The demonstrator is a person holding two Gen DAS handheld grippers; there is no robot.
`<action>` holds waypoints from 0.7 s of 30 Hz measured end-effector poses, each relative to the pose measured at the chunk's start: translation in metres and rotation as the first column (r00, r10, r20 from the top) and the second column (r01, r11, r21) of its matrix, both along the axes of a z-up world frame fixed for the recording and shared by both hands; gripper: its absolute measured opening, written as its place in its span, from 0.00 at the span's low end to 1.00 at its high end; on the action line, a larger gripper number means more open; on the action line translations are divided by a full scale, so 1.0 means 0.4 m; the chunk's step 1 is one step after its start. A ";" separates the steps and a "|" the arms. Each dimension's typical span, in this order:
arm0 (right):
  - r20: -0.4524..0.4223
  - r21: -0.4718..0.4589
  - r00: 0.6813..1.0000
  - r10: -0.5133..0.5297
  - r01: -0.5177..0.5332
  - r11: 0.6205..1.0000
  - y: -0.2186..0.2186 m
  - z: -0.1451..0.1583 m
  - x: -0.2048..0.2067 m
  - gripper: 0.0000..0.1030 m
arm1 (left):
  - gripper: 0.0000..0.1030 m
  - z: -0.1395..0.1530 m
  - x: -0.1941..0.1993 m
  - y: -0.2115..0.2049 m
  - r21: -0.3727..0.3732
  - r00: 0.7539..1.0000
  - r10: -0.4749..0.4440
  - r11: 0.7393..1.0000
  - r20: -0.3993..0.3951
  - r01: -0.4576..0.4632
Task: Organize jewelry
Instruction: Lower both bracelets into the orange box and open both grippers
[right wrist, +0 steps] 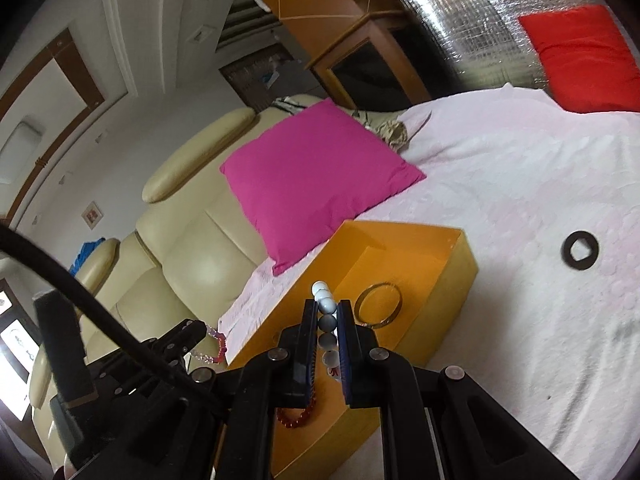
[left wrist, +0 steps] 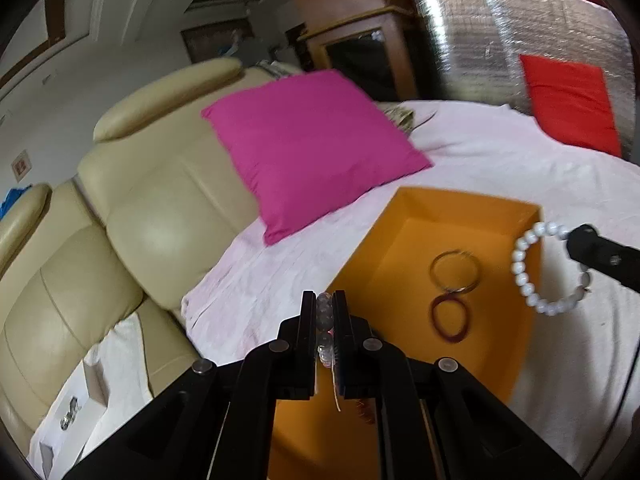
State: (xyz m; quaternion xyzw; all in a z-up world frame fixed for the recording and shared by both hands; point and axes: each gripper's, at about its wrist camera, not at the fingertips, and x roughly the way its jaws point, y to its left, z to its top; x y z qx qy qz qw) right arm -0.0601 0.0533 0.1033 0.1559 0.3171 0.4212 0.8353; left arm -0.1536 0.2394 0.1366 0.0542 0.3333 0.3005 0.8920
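White beads (right wrist: 325, 308) in the clenched right claw (right wrist: 329, 332), clear beads (left wrist: 324, 320) in the left claw (left wrist: 324, 312); releasing early could miss the orange box (right wrist: 452, 276).

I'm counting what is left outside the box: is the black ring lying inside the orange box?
No, the black ring lies on the pink sheet, apart from the orange box.

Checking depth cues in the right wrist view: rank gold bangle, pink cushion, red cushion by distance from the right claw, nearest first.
From the right claw:
1. Gold bangle, in the orange box, just right of the tips.
2. Pink cushion, beyond the box, against the sofa.
3. Red cushion, far right corner.
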 end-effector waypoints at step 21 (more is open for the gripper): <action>-0.001 -0.113 0.996 0.084 -0.083 0.990 0.082 -0.049 -0.047 0.10 | 0.08 -0.077 -0.024 0.072 -0.001 0.995 0.070 0.998 -0.073 -0.070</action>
